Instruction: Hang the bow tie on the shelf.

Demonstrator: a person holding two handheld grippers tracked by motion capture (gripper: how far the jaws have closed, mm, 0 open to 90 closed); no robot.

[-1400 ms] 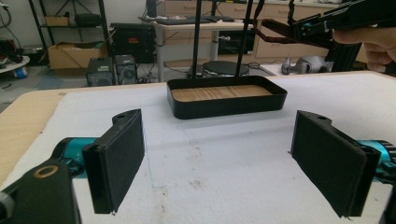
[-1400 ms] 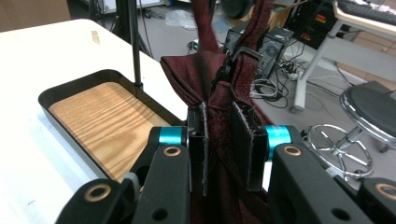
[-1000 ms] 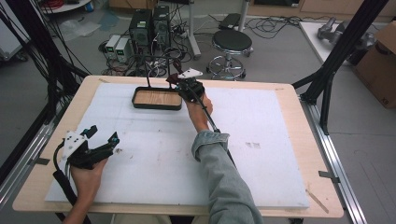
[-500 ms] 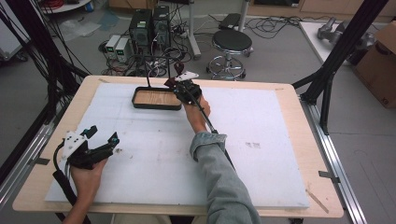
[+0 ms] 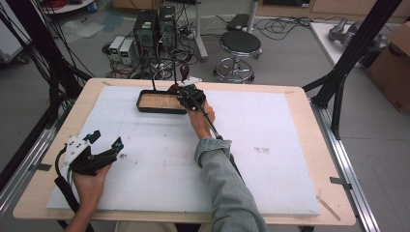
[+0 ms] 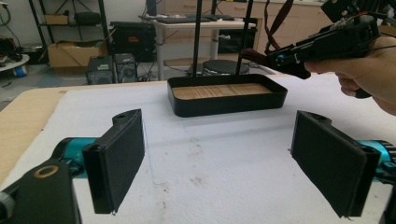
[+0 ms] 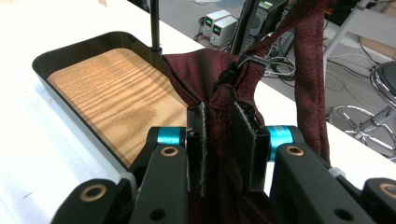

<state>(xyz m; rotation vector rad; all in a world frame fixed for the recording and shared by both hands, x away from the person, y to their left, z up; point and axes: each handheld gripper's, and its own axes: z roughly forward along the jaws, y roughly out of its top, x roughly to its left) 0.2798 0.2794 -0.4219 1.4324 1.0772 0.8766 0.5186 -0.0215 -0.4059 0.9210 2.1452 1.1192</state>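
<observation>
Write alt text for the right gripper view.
The right gripper has its two black jaws shut on a dark red fabric strap with a black clip, held at the right end of a black tray with a wood-grain floor. The tray sits on a white table cover; cables and a stool lie beyond.

White mat (image 5: 159,159) open between hands; black tray (image 5: 145,107) (two upright rods) blocks far edge.

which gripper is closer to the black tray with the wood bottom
Right. The right gripper is at the black tray's right end, shut on a dark red strap. The left gripper is open, apart from the tray at the table's near left.
</observation>
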